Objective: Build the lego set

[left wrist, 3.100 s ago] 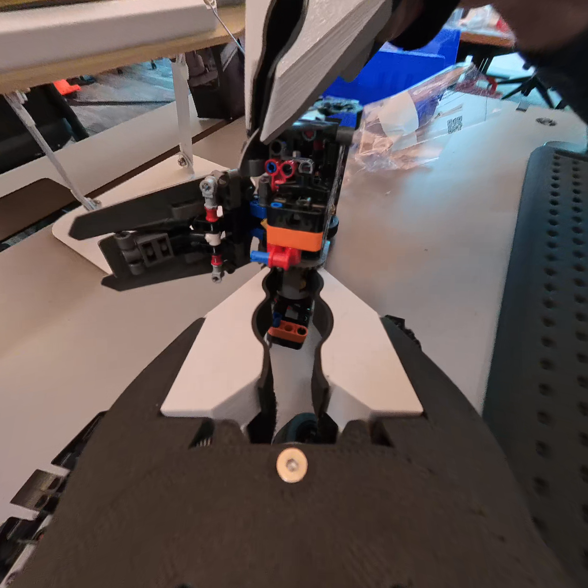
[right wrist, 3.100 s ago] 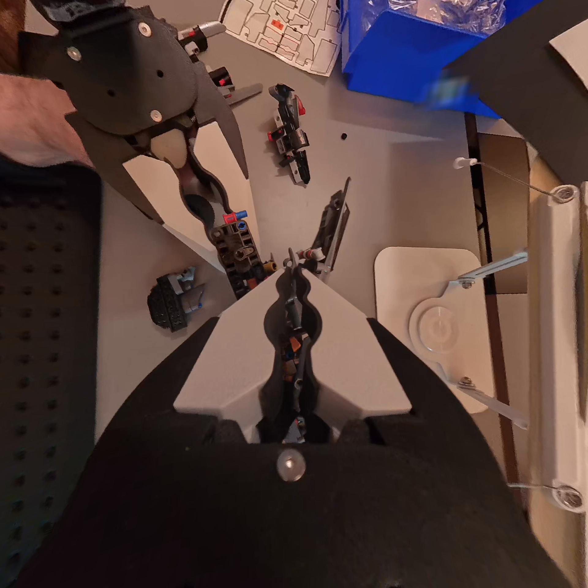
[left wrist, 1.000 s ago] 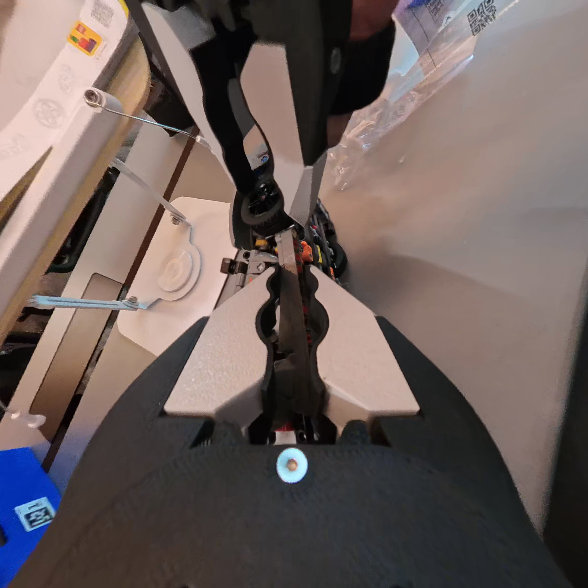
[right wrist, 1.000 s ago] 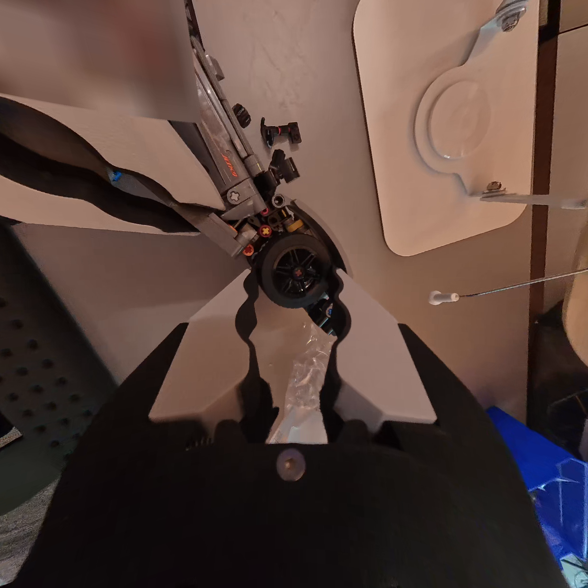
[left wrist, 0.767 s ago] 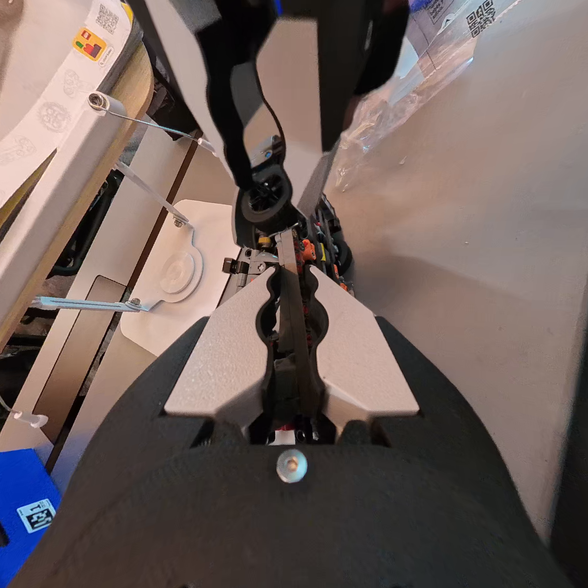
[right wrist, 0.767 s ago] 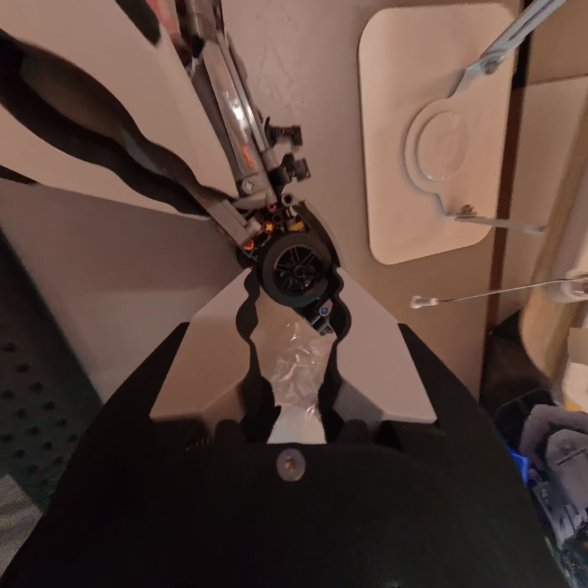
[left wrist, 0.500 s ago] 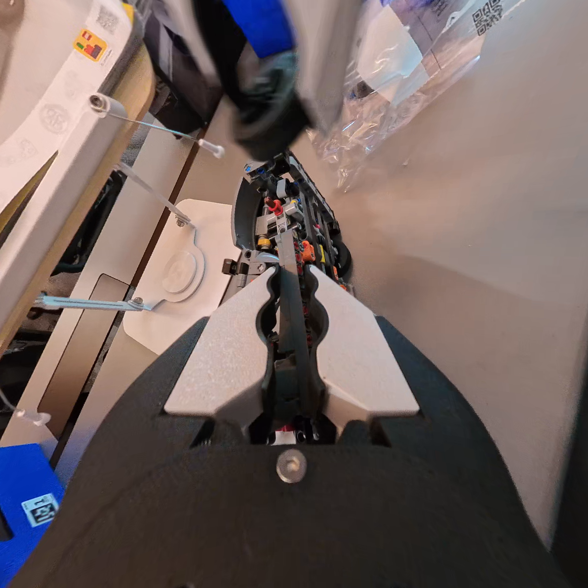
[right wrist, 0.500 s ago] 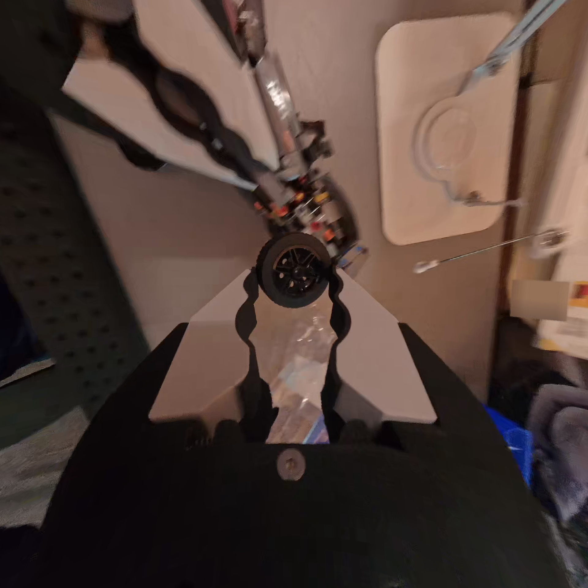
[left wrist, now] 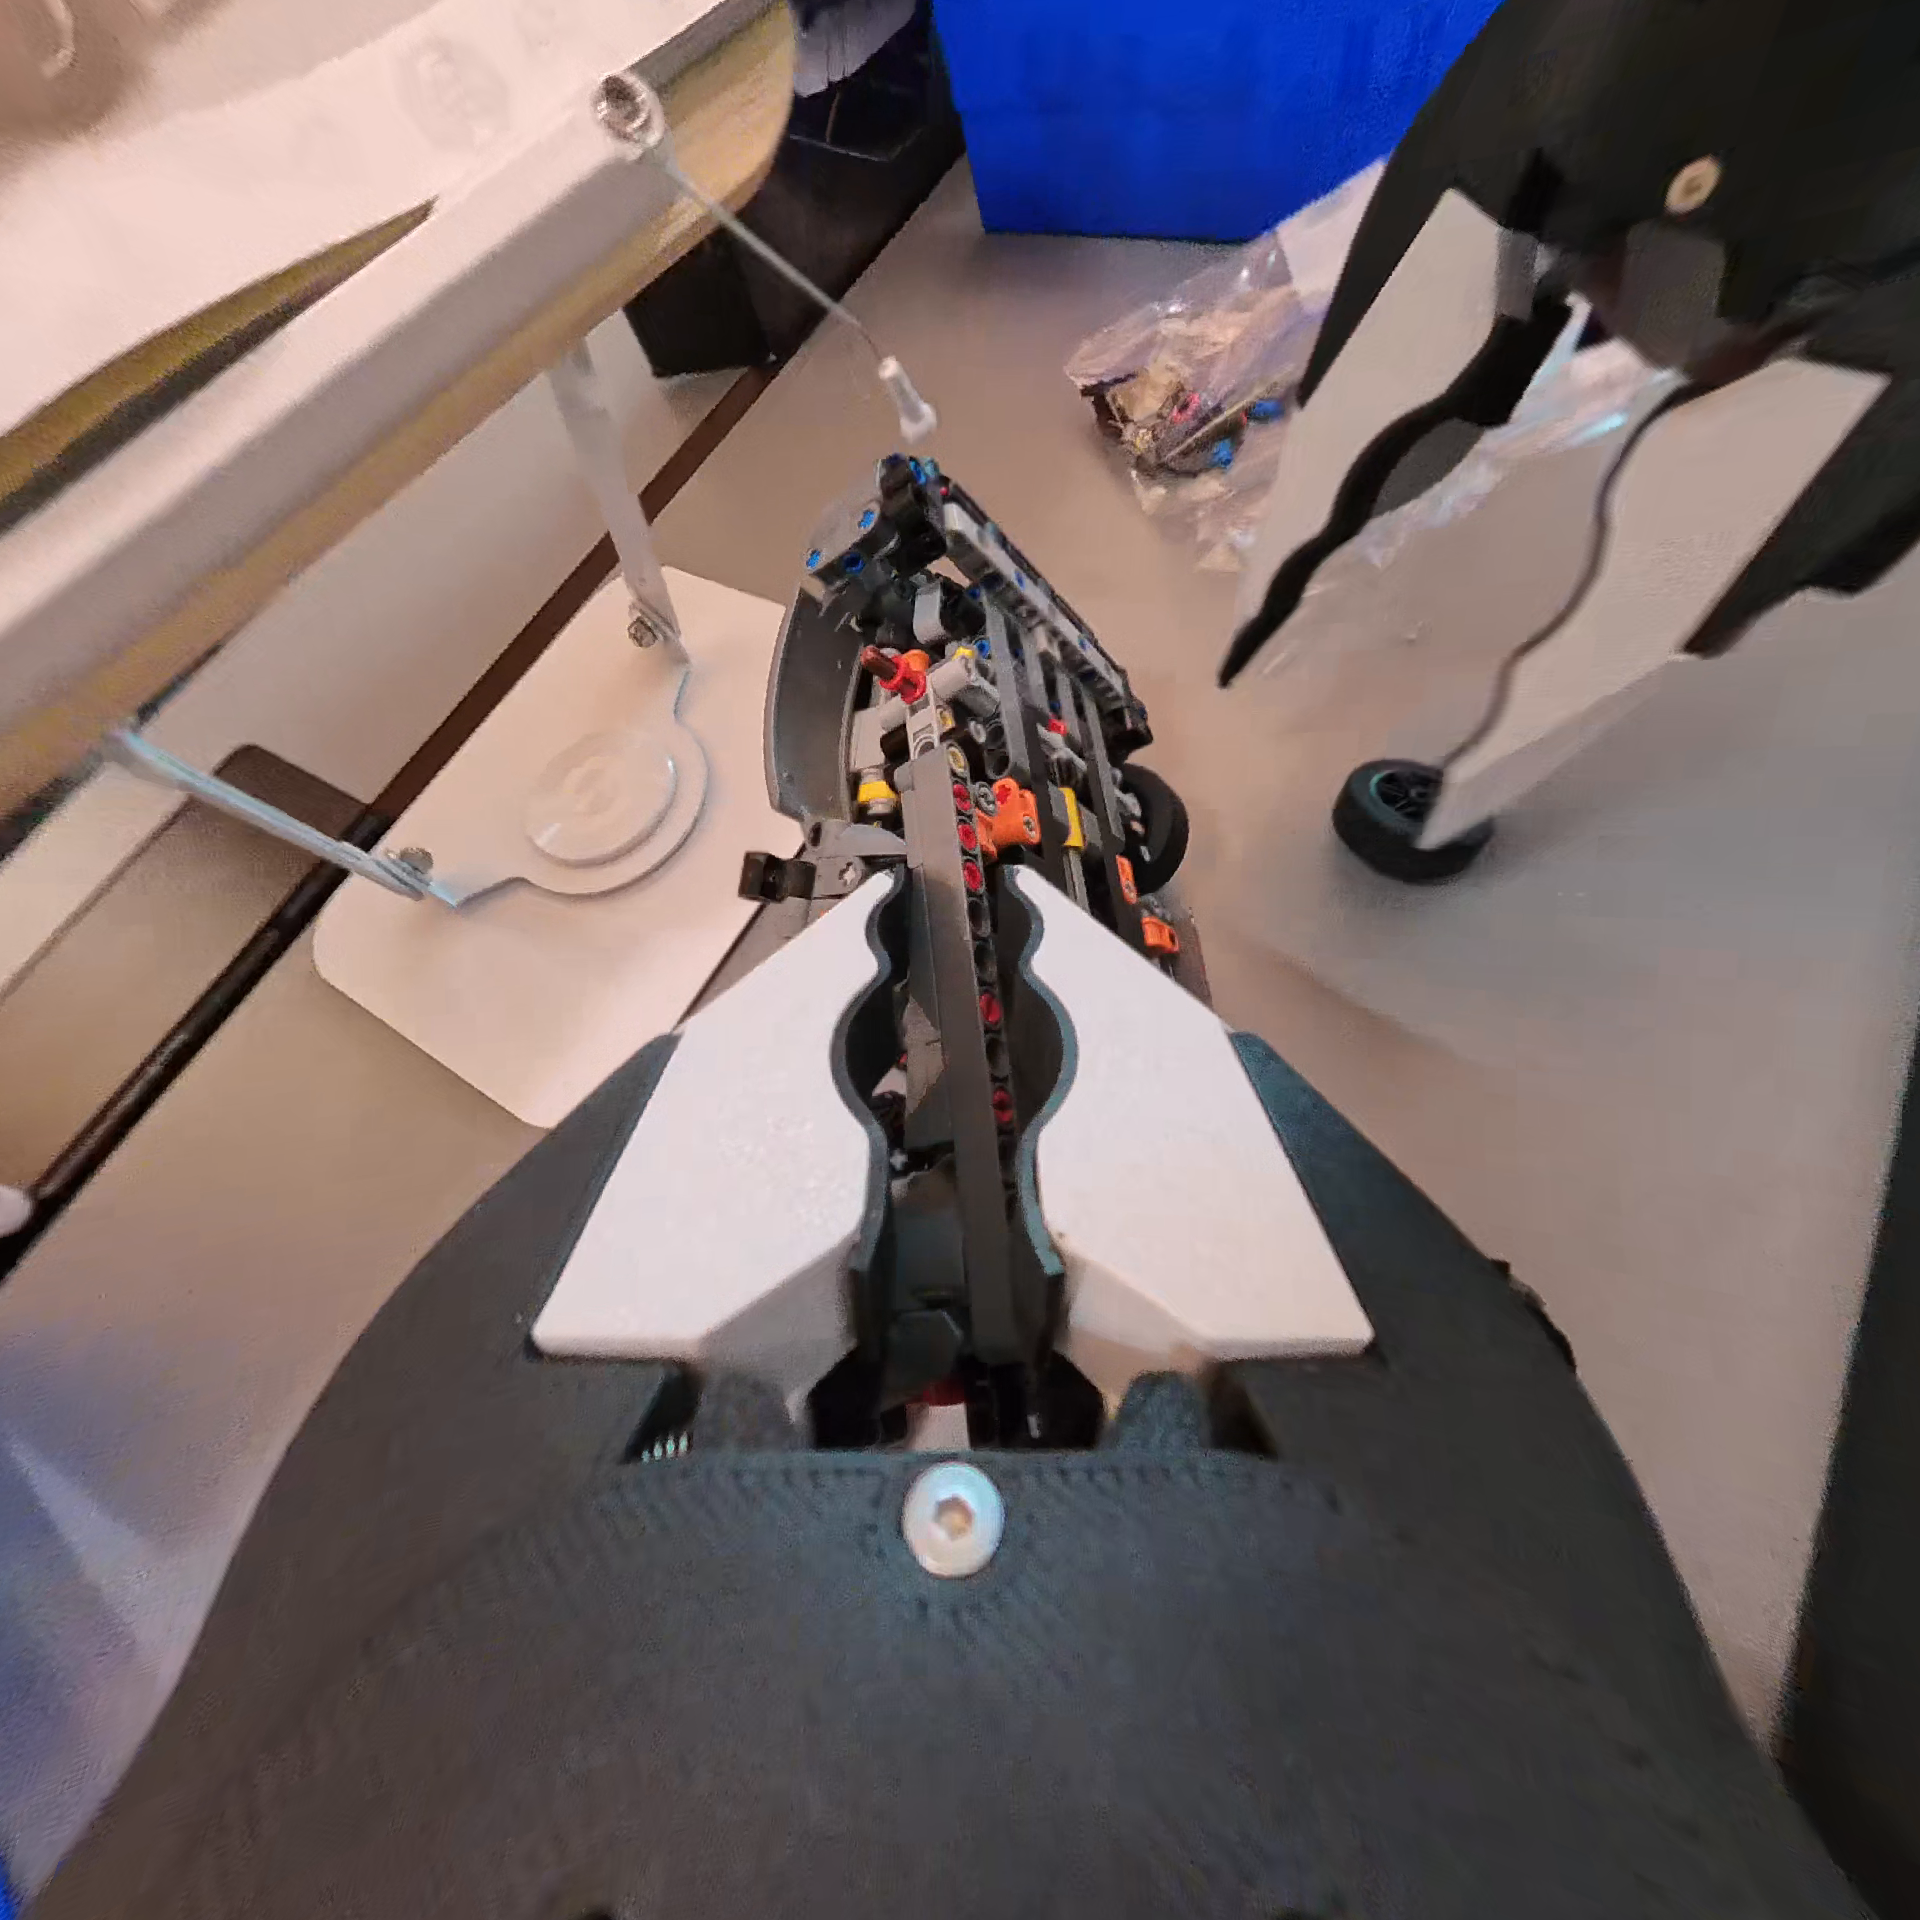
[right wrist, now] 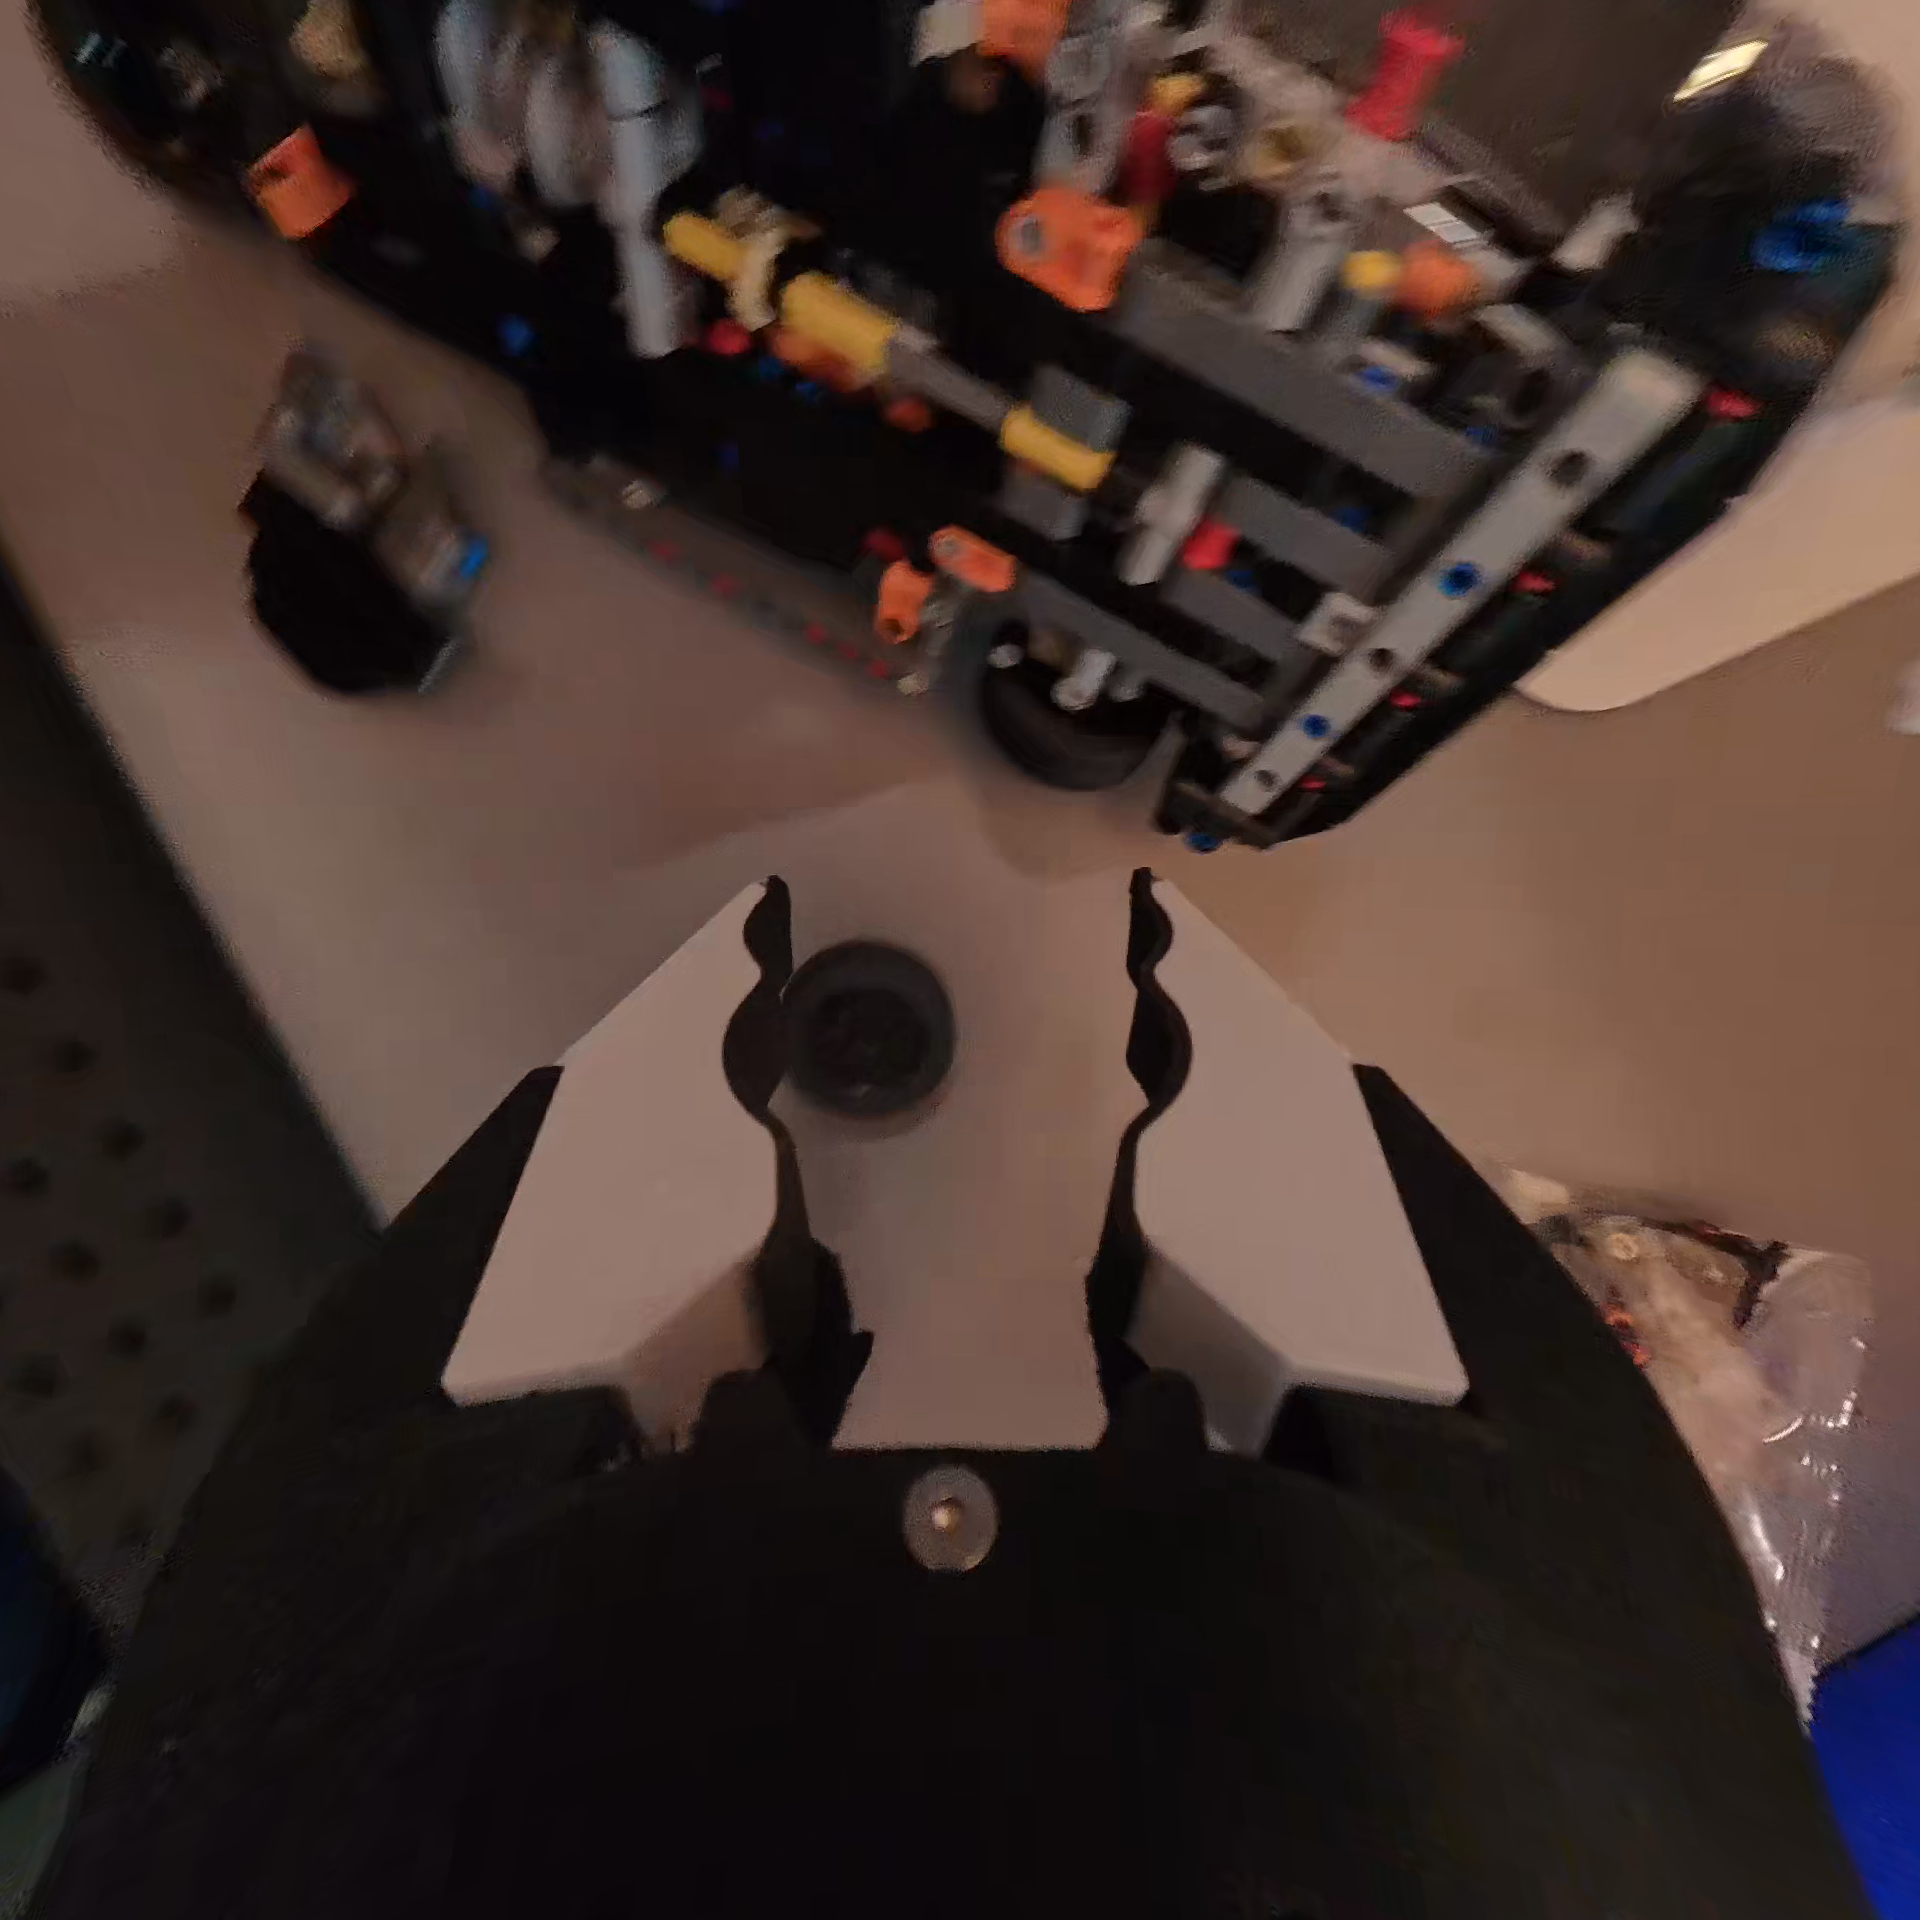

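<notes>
Your left claw (left wrist: 956, 904) is closed on the long dark studded beam of the grey and black plastic lego car chassis (left wrist: 966, 727), so the model stays steady on its side on the matte pale surface (left wrist: 1558, 1039). Your right claw (right wrist: 951, 894) stands wide and holds nothing; the small black rubber wheel (right wrist: 868, 1029) lies flat between its white fingers (right wrist: 665, 1122), close to the left one, probably for a better regrip.
</notes>
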{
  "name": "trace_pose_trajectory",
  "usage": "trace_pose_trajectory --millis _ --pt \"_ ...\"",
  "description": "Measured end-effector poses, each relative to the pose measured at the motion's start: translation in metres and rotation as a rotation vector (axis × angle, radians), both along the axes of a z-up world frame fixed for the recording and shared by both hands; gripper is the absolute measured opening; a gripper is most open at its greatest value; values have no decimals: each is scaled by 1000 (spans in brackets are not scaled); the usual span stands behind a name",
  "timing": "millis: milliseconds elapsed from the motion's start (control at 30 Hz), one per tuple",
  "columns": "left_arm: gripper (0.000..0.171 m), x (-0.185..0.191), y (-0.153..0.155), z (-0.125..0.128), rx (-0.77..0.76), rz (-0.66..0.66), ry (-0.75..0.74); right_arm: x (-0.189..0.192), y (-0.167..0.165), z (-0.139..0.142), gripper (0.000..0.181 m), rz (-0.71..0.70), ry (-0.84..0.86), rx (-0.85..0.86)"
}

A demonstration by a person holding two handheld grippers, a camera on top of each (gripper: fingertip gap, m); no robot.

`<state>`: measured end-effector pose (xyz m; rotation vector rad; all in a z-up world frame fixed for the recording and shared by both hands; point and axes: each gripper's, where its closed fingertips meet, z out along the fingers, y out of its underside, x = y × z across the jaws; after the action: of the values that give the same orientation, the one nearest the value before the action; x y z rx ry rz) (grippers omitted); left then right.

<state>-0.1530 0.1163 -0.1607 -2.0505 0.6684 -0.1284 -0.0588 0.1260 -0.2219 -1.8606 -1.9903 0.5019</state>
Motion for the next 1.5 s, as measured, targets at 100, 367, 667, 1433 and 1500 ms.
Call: trace_pose_trajectory --millis 100,367,667,1433,1500 --pt "12 -9 4 0 -23 -6 -96 -23 8 0 53 -35 145 -32" --pt "12 -46 20 -18 -120 67 -146 -49 17 -10 45 177 213 386" --pt "9 -66 28 -26 -84 95 -89 -60 28 -26 20 349 61 391" --pt "0 -7 21 -60 -182 -85 327 -41 -6 -31 12 669 -92 86" --pt "0 -7 18 -60 -187 -90 283 -37 -20 -28 12 740 -60 104"
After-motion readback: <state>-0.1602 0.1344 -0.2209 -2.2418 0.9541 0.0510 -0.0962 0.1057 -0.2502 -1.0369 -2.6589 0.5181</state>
